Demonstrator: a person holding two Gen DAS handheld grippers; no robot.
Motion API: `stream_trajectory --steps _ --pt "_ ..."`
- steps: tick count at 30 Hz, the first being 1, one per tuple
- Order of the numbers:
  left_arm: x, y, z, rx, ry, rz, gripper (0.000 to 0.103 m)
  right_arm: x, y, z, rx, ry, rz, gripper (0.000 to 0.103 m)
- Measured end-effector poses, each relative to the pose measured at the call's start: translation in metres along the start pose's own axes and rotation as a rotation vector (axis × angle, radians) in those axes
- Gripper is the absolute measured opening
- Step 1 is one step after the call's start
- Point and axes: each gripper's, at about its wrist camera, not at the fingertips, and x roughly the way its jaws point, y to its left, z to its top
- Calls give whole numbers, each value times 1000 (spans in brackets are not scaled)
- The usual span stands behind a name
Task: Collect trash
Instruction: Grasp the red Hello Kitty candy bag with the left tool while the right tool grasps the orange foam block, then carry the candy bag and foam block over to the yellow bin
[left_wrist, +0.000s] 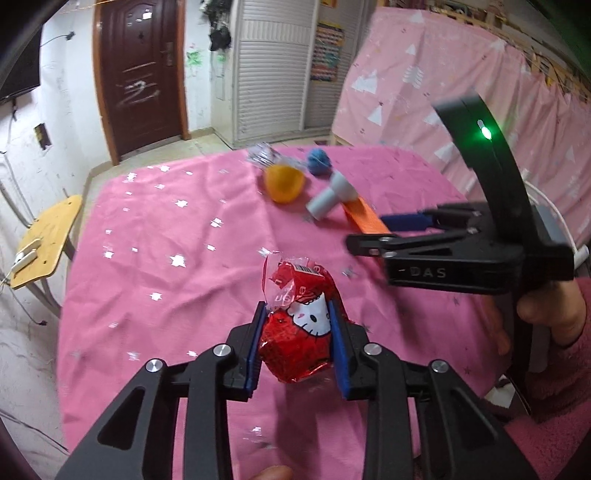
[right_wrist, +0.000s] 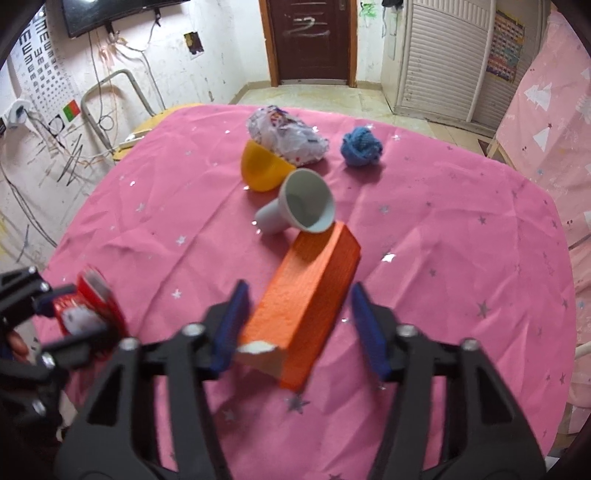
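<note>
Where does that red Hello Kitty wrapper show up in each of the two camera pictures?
Left wrist view: red wrapper sits bottom centre, clamped in the left gripper.
Right wrist view: same wrapper, blurred, at the far left edge.
Shared landmark: the orange block, lying on the pink tablecloth.

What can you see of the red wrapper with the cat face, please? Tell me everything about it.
The red wrapper is a crinkled, shiny packet that looks like foil or plastic film. It has a white cartoon cat face on the front and a small barcode label near its top, where a clear twisted end sticks up. The left tongs are shut on it, one blue pad pressing each side. It appears lifted above the pink tablecloth. The right wrist view shows it blurred at the left edge.
</note>
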Motion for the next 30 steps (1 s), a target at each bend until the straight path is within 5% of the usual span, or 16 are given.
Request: stream_trajectory --steps 8,30 --pt "-7 13 14 -47 -27 47 24 -8 -22 -9 57 -17 -3 20" --pt "-12 -27 69 -40 -101 67 24 -70 -101 -27 226 -189 -58 20"
